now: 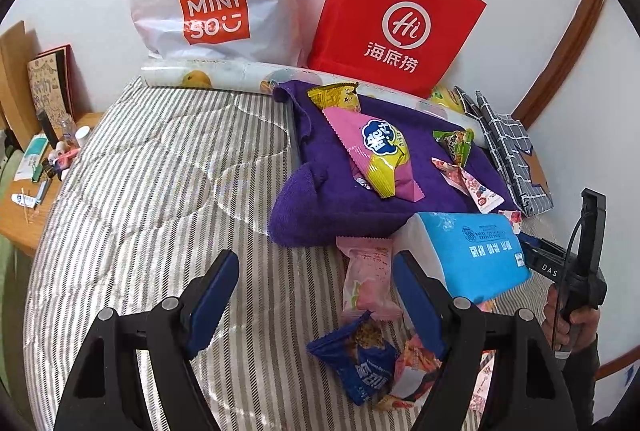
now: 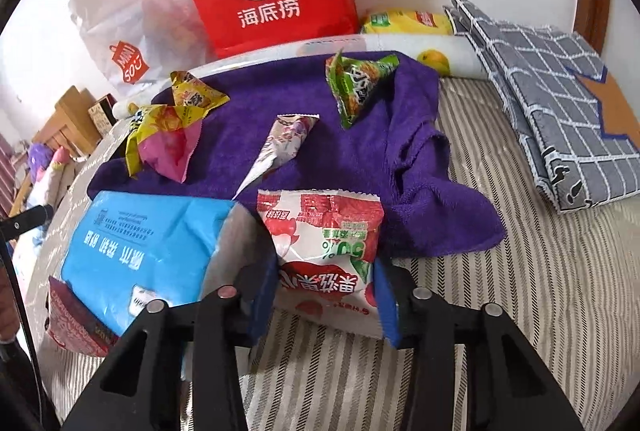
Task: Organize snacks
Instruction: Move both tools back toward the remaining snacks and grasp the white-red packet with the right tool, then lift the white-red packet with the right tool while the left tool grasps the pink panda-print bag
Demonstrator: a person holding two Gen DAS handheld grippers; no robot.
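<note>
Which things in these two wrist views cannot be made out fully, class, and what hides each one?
- Left wrist view: the snack packets under the left hand-held gripper; its finger covers part of them.
- Left wrist view: small items on the wooden shelf; too small to identify.
- Right wrist view: the red packet; the blue tissue pack lies over it.
- Right wrist view: the red-and-white snack bag; its lower edge sits behind the right hand-held gripper.
</note>
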